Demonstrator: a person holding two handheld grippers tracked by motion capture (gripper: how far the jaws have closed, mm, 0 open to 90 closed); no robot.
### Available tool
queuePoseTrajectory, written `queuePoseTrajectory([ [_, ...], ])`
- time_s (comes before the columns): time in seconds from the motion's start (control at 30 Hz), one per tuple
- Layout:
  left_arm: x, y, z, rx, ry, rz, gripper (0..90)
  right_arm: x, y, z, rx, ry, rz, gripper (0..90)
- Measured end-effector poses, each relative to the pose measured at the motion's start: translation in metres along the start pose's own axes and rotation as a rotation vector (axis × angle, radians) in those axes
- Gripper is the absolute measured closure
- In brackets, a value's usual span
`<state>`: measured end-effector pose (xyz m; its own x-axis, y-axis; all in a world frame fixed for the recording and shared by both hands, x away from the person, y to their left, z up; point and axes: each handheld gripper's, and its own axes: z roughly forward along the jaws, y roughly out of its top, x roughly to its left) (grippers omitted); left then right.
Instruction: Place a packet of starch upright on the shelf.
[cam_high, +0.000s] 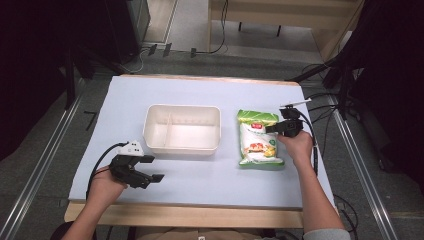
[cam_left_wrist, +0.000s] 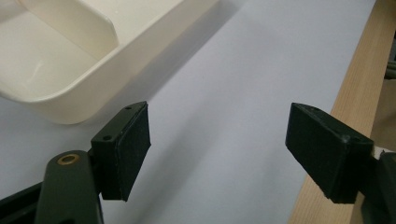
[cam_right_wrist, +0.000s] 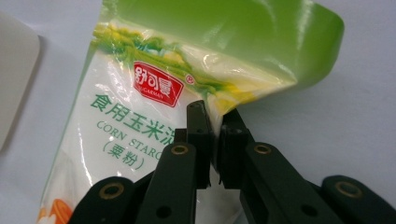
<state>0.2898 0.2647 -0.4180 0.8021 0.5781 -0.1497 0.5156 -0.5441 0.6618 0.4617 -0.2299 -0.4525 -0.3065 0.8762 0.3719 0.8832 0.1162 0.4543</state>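
Note:
A green-and-white bag of corn starch (cam_high: 257, 139) lies on the pale blue mat, right of a cream divided tub (cam_high: 182, 129). My right gripper (cam_high: 272, 129) is at the bag's right edge. In the right gripper view the jaws are pinched on the bag's (cam_right_wrist: 140, 102) side edge, right gripper (cam_right_wrist: 215, 126) shut on it. My left gripper (cam_high: 152, 168) rests near the front left of the mat, open, with nothing between its fingers. In the left gripper view the left gripper (cam_left_wrist: 217, 149) has its pads far apart over bare mat, with the tub's corner (cam_left_wrist: 70, 84) ahead to the left.
The mat (cam_high: 200, 175) covers a wooden table whose front edge (cam_high: 185, 215) shows below. Black stands and cables crowd the floor at the right (cam_high: 340, 100). The tub has two compartments, both bare.

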Motion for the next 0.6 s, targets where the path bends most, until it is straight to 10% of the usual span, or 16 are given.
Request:
queuePoseTrajectory([
  [0.6,0.000,-0.001,-0.001,-0.010,-0.004,-0.006,22.7,0.018,0.002,-0.045,-0.101,0.064,-0.076,88.4],
])
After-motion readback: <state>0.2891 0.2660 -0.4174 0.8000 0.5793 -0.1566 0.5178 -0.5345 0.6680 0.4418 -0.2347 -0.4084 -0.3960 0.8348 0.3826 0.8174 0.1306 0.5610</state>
